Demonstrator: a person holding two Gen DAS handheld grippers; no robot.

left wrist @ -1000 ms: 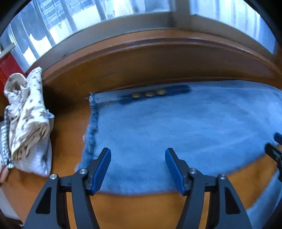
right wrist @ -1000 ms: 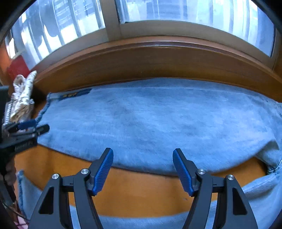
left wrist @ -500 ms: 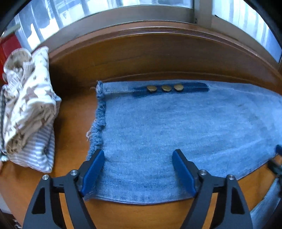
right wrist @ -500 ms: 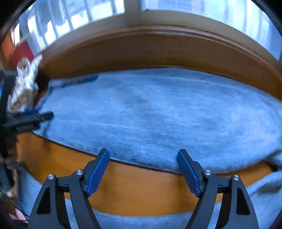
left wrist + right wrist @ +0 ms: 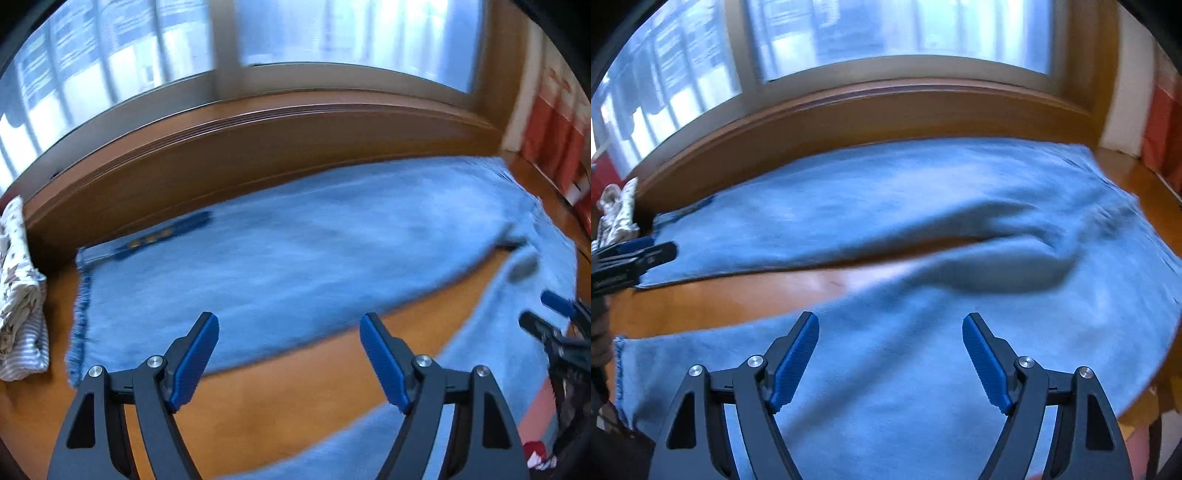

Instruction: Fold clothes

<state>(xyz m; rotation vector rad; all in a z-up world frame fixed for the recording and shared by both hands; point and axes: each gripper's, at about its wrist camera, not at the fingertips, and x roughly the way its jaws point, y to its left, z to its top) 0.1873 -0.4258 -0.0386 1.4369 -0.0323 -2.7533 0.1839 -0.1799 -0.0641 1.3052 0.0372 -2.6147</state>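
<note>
Light blue jeans point(image 5: 295, 258) lie spread on the wooden table point(image 5: 277, 398), legs apart in a V. The far leg has a frayed hem point(image 5: 79, 314) and a dark strip with buttons point(image 5: 155, 234). My left gripper point(image 5: 287, 319) hangs open and empty above the far leg's near edge and the bare wood. In the right wrist view the near leg point(image 5: 886, 387) lies under my right gripper point(image 5: 890, 316), which is open with nothing between its pads. Each gripper shows at the edge of the other's view: the right gripper point(image 5: 550, 314), the left gripper point(image 5: 646, 253).
A stack of folded clothes point(image 5: 18, 295), star-printed over striped, sits at the table's left end, also visible as folded clothes point(image 5: 617, 206). A raised wooden sill point(image 5: 258, 147) and a window run along the back. Red boxes point(image 5: 554, 140) stand at the right.
Both grippers have drawn back from the far leg and shifted right, so the gap of wood and the near leg now show. Their jaws stand wider than a second ago.
</note>
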